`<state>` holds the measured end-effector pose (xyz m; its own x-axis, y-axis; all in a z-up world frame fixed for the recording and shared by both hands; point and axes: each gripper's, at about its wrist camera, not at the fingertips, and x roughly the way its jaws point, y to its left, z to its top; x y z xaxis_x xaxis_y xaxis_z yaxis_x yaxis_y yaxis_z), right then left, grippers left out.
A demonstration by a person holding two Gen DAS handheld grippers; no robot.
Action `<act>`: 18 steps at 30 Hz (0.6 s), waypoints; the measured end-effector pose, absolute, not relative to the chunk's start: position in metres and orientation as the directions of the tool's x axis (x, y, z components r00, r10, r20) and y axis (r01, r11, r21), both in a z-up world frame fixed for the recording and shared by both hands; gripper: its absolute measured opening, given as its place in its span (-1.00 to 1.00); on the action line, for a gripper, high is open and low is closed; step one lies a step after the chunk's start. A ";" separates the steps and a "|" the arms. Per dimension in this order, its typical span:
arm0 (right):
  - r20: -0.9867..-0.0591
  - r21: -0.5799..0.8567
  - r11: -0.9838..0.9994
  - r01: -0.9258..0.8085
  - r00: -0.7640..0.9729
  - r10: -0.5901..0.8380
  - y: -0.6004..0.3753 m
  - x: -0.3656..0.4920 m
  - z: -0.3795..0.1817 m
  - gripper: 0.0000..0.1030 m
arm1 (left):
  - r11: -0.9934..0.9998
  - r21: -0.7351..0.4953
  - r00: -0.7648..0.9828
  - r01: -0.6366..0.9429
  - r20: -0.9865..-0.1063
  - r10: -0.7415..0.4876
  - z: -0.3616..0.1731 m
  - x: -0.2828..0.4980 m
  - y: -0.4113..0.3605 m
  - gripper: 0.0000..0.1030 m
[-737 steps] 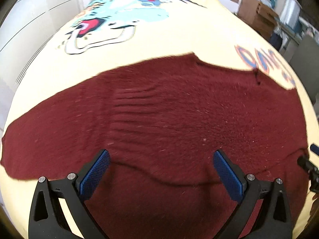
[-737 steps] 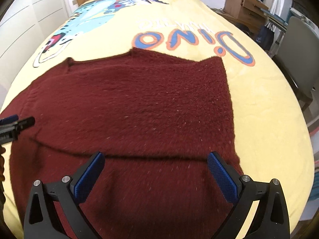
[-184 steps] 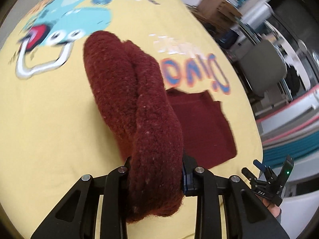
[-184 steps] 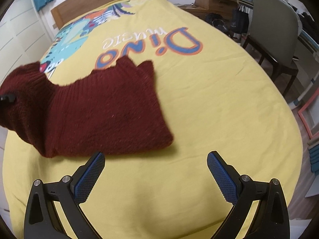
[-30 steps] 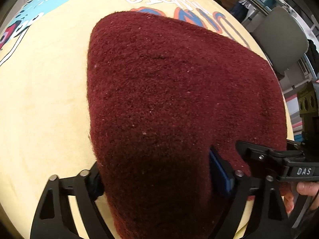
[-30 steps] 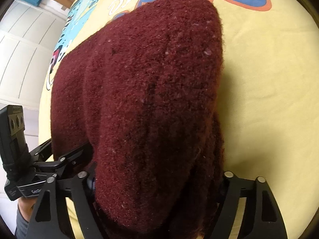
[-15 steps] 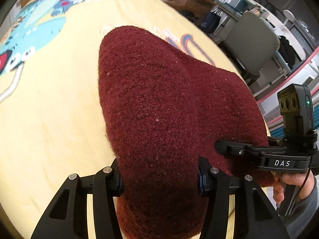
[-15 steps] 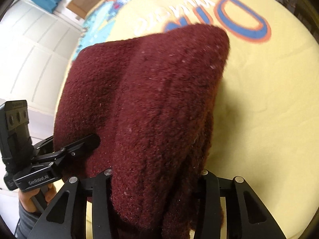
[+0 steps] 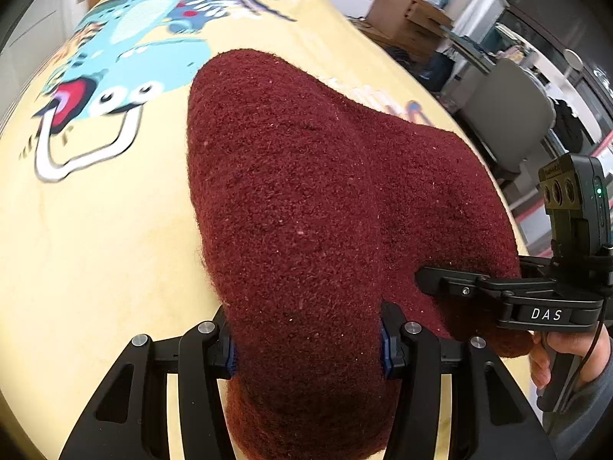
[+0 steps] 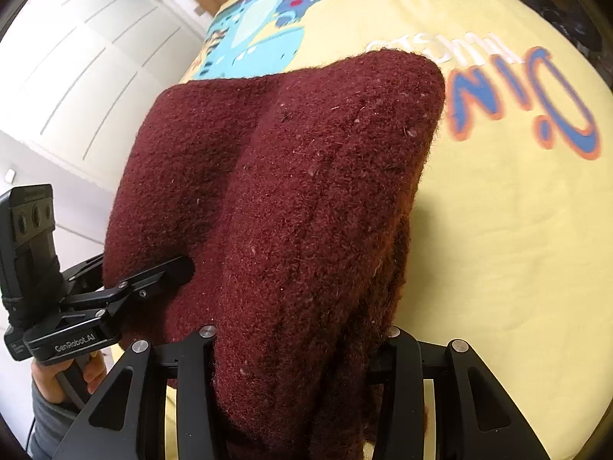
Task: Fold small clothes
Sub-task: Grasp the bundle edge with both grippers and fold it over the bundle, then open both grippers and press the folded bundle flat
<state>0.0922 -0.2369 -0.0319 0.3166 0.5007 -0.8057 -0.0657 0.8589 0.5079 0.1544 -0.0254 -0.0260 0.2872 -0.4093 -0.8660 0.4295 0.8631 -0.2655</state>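
**Now lifting the folded knit off the bed**

Here I am holding the thick, dark red knitted garment (image 9: 306,199) bunched above the yellow cartoon-print bedspread (image 9: 95,237). My left gripper (image 9: 306,339) is clamping one near end of it, and my right gripper (image 10: 297,339) is clamping the other. Both sets of fingers have just been closing on the wool. It is looking soft, bulky and floppy, so it is sagging between grips; I am judging the thick folded edges the safest hold.

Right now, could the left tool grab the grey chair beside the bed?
Probably not. The left tool is shut on the fuzzy dark red knitted sweater, and the grey chair stands off past the yellow bed's far edge.
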 end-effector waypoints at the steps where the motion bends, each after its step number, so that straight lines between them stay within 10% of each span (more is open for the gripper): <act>1: -0.812 0.502 0.862 -0.067 0.306 0.497 -0.234 0.094 -0.036 -0.15 | 0.866 -0.268 0.284 0.422 -0.868 -0.407 -0.032 0.153 -0.021 -0.09; 18: -0.902 0.385 0.922 -0.035 0.195 0.384 -0.208 0.099 -0.103 0.23 | 0.913 -0.257 0.235 0.315 -0.911 -0.338 -0.095 0.163 0.002 0.43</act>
